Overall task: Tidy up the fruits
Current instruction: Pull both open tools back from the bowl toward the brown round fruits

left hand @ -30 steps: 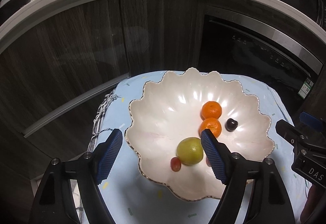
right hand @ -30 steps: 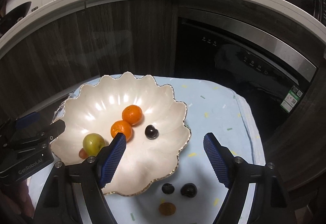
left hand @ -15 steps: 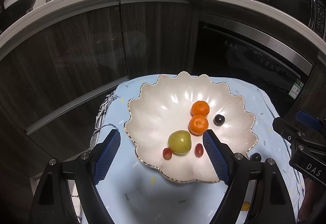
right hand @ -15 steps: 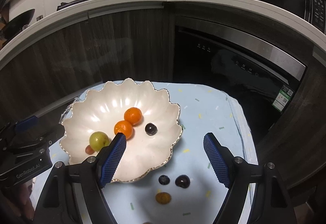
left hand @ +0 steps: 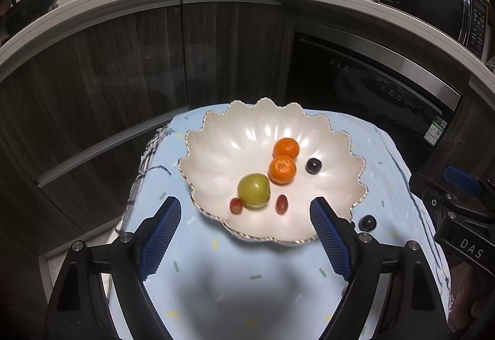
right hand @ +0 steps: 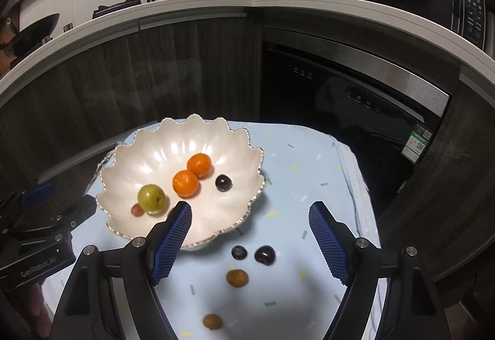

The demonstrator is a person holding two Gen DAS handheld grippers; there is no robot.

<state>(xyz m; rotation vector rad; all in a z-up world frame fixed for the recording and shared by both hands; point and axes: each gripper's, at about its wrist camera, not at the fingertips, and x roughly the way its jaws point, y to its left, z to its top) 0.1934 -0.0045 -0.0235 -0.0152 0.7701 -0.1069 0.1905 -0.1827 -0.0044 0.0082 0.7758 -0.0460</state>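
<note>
Worktop (right hand: 309, 172) carrying blue cloth, scalloped white bowl (left hand: 222, 135) sitting on it.
Bowl holding green fruit (left hand: 253, 190), two oranges (left hand: 282, 169), dark plum (left hand: 313, 166), two red grapes (left hand: 281, 204).
Left gripper (left hand: 246, 233) hovering at bowl's near rim, jaws standing wide, gripping nothing; fruit lying beyond pads.
Right gripper (right hand: 250, 237) hovering beside bowl, jaws standing open, empty.
Loose fruit lying on cloth between right jaws: dark plum (right hand: 264, 255), blueberry (right hand: 239, 252), two small brown fruits (right hand: 237, 278).

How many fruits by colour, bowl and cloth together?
Orange: 2
Green: 1
Red: 2
Dark: 3
Brown: 2
Total: 10
</note>
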